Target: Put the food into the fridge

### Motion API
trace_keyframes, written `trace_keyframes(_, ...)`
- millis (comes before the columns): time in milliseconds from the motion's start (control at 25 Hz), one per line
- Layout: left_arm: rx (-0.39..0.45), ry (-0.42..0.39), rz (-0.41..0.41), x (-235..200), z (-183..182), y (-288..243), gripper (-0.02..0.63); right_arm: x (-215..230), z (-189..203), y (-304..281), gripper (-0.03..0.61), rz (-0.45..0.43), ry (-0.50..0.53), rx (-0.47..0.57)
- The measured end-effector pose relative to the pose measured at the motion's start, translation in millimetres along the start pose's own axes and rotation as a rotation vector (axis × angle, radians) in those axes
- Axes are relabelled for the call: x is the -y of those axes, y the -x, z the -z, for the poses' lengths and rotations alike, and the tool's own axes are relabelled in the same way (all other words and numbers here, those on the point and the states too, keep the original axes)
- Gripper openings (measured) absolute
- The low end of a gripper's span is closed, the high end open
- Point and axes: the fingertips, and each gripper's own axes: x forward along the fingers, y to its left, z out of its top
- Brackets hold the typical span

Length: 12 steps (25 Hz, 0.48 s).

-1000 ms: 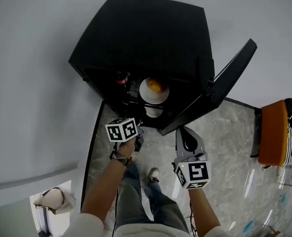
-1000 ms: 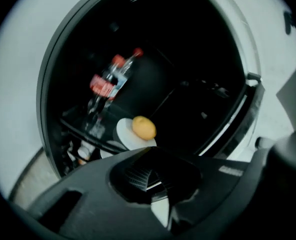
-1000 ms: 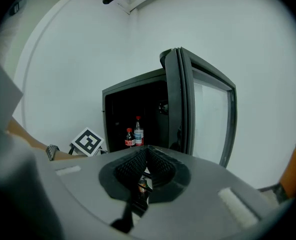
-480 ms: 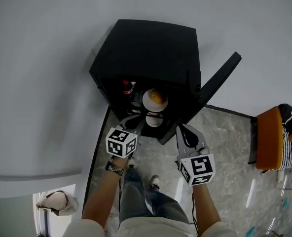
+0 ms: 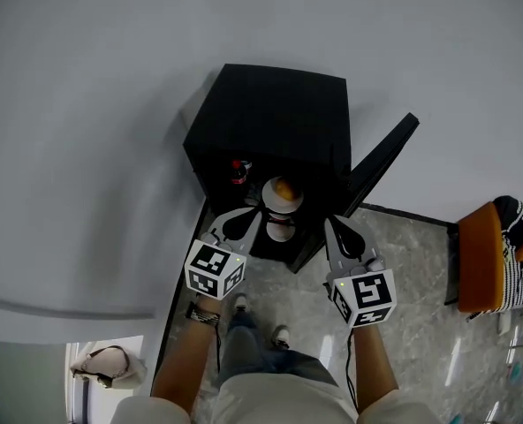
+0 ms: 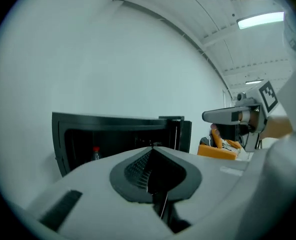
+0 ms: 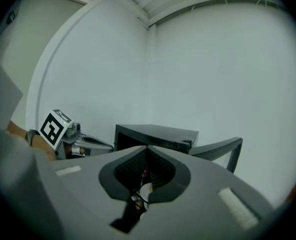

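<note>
The black mini fridge [image 5: 275,131] stands against the wall with its door [image 5: 381,168] swung open to the right. Inside I see a red-capped bottle [image 5: 238,170], a white plate with orange food [image 5: 282,192] and a white bowl [image 5: 280,230] below it. My left gripper [image 5: 249,214] hangs just in front of the opening, shut and empty. My right gripper [image 5: 333,223] is level with it near the door, shut with nothing held. The fridge [image 6: 113,134] and bottle [image 6: 95,153] show past the left gripper [image 6: 153,149]. The right gripper [image 7: 147,148] points at the fridge [image 7: 155,134].
An orange chair [image 5: 484,253] with a striped cloth stands at the right on the marble floor [image 5: 412,263]. A pale bag [image 5: 107,365] lies at the lower left. The white wall [image 5: 85,148] runs behind and left of the fridge. The person's feet are below the grippers.
The person has stepped back: the fridge looks smaller and farther off. Both grippers have drawn away from the opening and now sit side by side. The door stays open.
</note>
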Motion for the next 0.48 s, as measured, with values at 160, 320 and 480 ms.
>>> trace_keyframes(160, 0.052, -0.045, -0.005, 8, -43, 14, 0.005, 1, -27, 7, 0.006, -0.006, 0.000, 0.039)
trace_keyframes(320, 0.121, -0.064, -0.001, 17, -83, 28, 0.005, 5, -54, 9, 0.006, 0.006, 0.023, 0.060)
trace_keyframes(480, 0.166, -0.123, -0.033, 22, -118, 44, 0.003, 7, -85, 15, 0.006, -0.007, 0.051, 0.099)
